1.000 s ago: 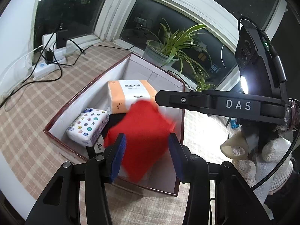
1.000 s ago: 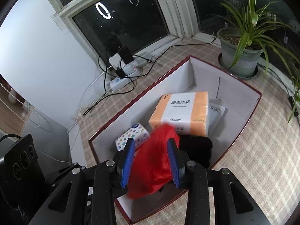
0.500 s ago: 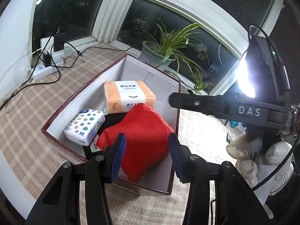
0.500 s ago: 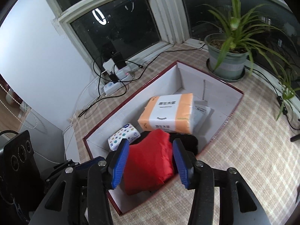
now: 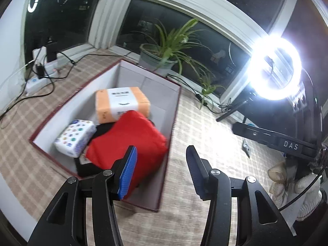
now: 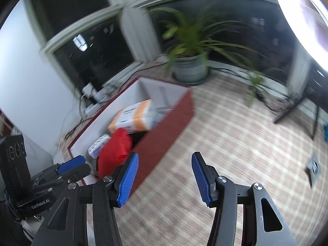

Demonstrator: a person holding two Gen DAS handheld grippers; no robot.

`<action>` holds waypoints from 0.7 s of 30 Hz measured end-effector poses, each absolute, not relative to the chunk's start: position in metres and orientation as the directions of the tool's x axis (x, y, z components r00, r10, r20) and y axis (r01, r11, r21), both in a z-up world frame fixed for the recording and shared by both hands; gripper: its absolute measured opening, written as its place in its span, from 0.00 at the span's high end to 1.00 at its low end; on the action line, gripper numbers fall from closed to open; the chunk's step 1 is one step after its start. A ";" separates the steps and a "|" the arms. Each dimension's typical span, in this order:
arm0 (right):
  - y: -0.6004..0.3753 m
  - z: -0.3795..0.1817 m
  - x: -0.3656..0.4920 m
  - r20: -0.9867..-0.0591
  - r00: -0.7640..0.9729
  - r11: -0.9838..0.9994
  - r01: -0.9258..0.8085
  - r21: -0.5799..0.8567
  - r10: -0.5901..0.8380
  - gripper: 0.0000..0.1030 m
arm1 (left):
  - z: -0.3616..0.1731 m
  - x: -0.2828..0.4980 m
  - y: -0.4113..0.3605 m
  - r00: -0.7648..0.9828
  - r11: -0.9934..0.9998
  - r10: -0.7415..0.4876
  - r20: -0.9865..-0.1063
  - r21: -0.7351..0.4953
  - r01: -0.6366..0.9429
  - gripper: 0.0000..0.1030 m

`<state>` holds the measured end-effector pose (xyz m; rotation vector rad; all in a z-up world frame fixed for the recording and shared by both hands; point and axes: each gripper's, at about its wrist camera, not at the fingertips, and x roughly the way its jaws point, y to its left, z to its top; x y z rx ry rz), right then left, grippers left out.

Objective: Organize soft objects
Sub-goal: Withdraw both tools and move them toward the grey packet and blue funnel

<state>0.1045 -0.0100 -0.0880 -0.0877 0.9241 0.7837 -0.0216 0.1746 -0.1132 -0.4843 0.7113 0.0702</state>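
Now both grippers stand apart and empty: the left gripper [image 5: 161, 169] has just been opening, nothing between its pads, and the right gripper [image 6: 165, 179] likewise, over bare mat. Beside them the red pouch [image 5: 127, 143] lies in the box [image 5: 174, 110], slumped over black fabric [image 5: 102, 128], likely dropped there to fill the near end. A dotted tissue pack [image 5: 74, 137] and an orange tissue pack [image 5: 121, 104] share the box. Around it spreads a checked mat [image 5: 205, 135], with a potted plant [image 5: 164, 51], dark windows [image 5: 61, 14] and a ring light [image 5: 274, 67] beyond.

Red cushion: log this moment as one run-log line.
red cushion: in box, on black item, released | left claw: open, empty, just widened | right claw: open, empty, just widened, over mat
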 end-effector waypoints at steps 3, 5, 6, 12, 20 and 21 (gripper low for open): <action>-0.049 -0.087 0.107 -0.724 0.401 0.765 -0.585 0.269 0.561 0.51 | -0.110 -0.016 0.159 0.761 0.891 -0.119 -0.638 -0.406 -0.202 0.53; -0.074 -0.087 0.106 -0.715 0.431 0.787 -0.553 0.273 0.551 0.51 | -0.109 -0.013 0.149 0.759 0.895 -0.129 -0.638 -0.405 -0.188 0.52; -0.091 -0.088 0.106 -0.710 0.448 0.801 -0.532 0.276 0.543 0.48 | -0.109 -0.012 0.144 0.759 0.896 -0.133 -0.638 -0.405 -0.184 0.51; -0.173 -0.094 0.106 -0.701 0.519 0.859 -0.428 0.282 0.489 0.32 | -0.108 -0.003 0.105 0.748 0.904 -0.170 -0.642 -0.403 -0.140 0.46; -0.267 -0.113 0.108 -0.716 0.543 0.898 -0.292 0.329 0.439 0.32 | -0.110 0.011 0.052 0.723 0.917 -0.214 -0.657 -0.390 -0.084 0.40; -0.280 -0.116 0.108 -0.717 0.546 0.901 -0.275 0.335 0.433 0.32 | -0.110 0.013 0.045 0.720 0.918 -0.219 -0.659 -0.389 -0.077 0.40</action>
